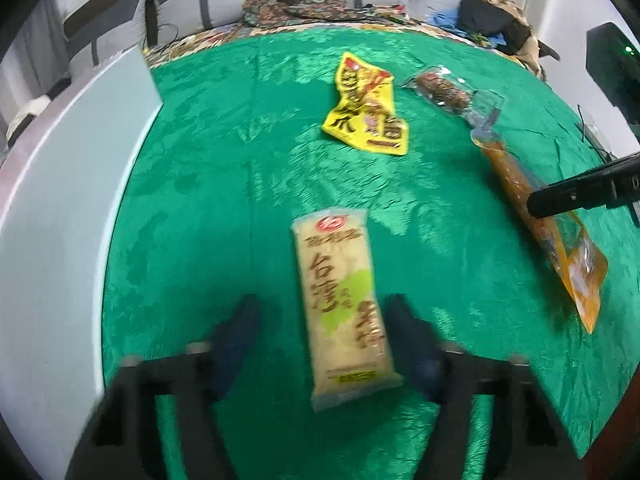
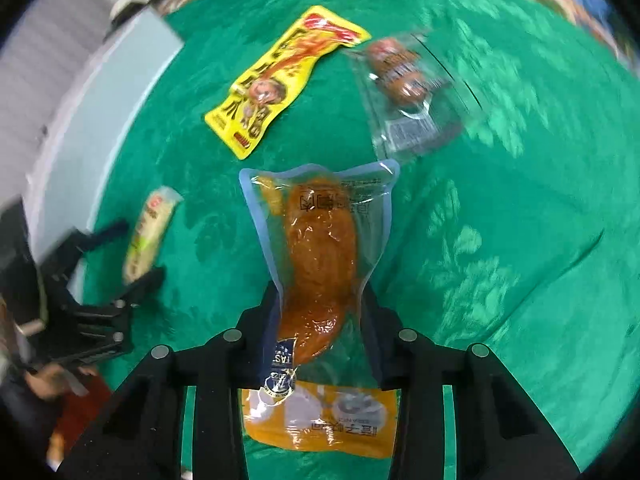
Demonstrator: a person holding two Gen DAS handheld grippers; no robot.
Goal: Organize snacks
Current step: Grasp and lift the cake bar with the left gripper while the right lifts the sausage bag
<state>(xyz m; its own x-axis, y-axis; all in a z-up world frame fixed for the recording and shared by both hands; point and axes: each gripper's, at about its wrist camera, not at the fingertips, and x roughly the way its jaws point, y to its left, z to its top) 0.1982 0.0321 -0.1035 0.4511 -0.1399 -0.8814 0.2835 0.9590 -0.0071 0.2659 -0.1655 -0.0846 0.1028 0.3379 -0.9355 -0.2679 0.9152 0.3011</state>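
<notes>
Nearest the right wrist lens, the right gripper [image 2: 320, 312] has its two dark fingers [image 2: 268, 320] pinching the waist of a clear vacuum pouch [image 2: 316, 248] that holds an orange-brown piece of meat; the plastic visibly narrows between the pads. Its blue-edged end points away from the camera and its orange printed end lies beneath the gripper body. In the left wrist view, the left gripper [image 1: 320, 332] straddles a cream rice-cracker packet [image 1: 340, 300]. The right-hand finger [image 1: 408, 340] lies against the packet's edge, while a strip of green cloth [image 1: 240, 160] shows between the packet and the other finger, so the jaws stand apart and no grip is made.

Farther out on the cloth lie a yellow snack packet [image 1: 366, 108] and a clear pack of brown sausage-like pieces [image 1: 440, 90], just beside each other. A pale grey panel [image 1: 60, 200] borders the cloth on the left.

For this step, each grip is best centred across the packet's narrow width and made firm before any lift, since the limp pouch would sag from its ends.

Motion blur softens the left fingers, so contact is uncertain. Whether either packet has left the cloth cannot be told, and no destination container is identifiable.
</notes>
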